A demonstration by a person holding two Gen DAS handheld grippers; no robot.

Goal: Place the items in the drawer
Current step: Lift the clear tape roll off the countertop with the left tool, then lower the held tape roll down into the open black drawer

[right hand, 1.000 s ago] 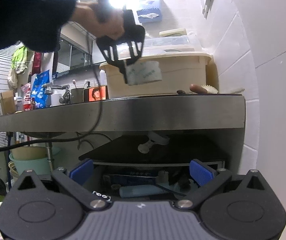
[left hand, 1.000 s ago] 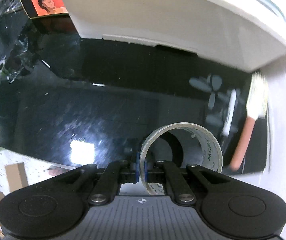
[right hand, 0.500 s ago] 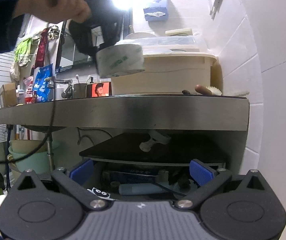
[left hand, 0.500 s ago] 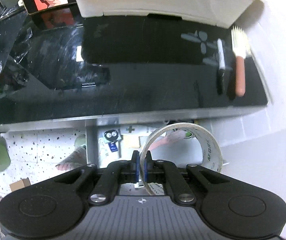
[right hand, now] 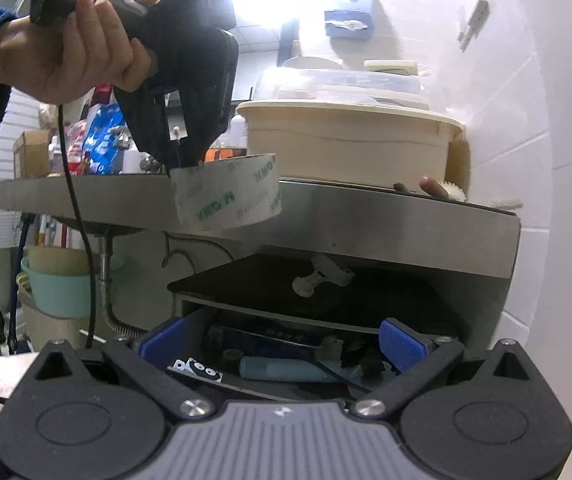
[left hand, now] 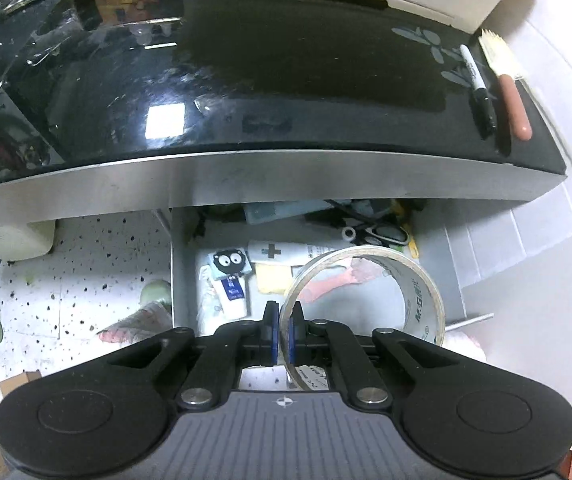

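One glossy black counter, steel edge, open drawer beneath, white tiled wall

The left wrist camera looks steeply down from above the black countertop into the open drawer below, while the right wrist camera sits low and close before that drawer, facing up at the counter edge, both sharing counter and drawer.

Left claw clamped shut, hand gripping it; right claw spread.
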